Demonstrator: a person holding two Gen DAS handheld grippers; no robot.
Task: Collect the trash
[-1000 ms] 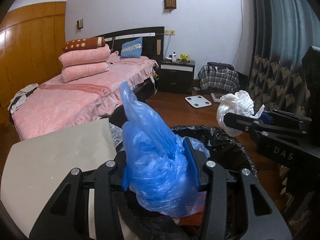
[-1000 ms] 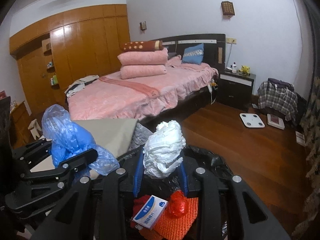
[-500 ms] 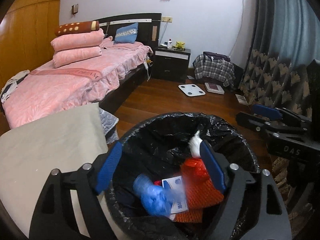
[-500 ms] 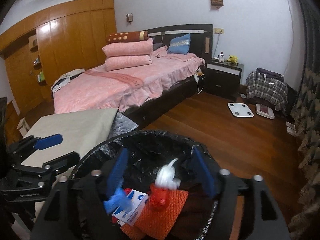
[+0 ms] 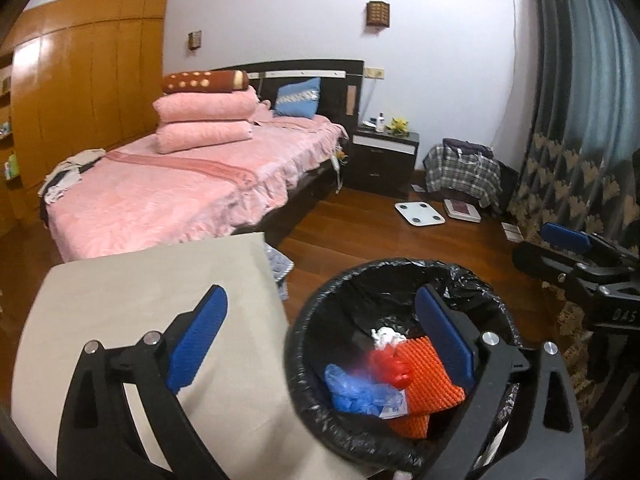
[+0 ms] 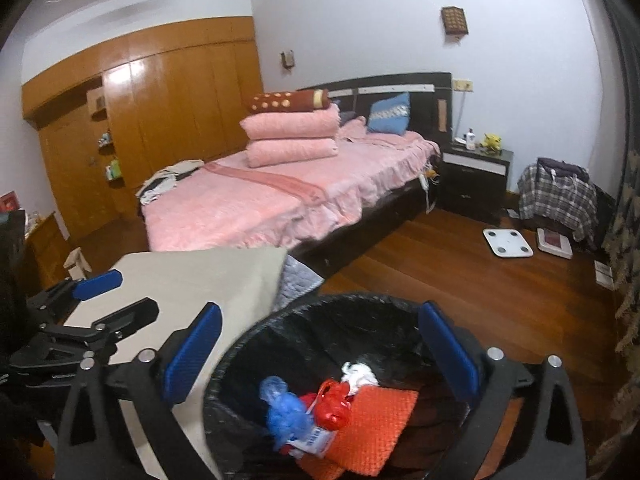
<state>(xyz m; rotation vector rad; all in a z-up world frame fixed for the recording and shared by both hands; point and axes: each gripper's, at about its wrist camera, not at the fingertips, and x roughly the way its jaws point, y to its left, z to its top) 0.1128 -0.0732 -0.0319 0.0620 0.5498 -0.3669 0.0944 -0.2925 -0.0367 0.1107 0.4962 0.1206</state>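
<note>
Now that both bags have dropped, my left tool (image 5: 320, 340) stands wide open with nothing between its blue pads, where a second ago it clamped the blue plastic bag (image 5: 362, 394). From the left wrist, that bag lies inside the black-lined trash bin (image 5: 400, 272), beside a red plastic scrap (image 5: 386, 364), an orange woven piece (image 5: 428, 376) and the white crumpled bag (image 5: 386, 336). I judge this pair of drops done; the next step would be looking for more trash. The beige table (image 5: 140, 292) just left of the bin shows nothing on its visible top.

From the right wrist, my right tool (image 6: 320, 356) is likewise spread wide and holds nothing; its white wad (image 6: 360, 372) now sits in the bin next to the red scrap. The left tool (image 6: 108, 304) hangs over the table. Beyond are the pink bed (image 6: 280, 200), a wooden floor (image 6: 460, 280) with a white scale (image 6: 507, 242), and a dark nightstand (image 6: 476, 180).
</note>
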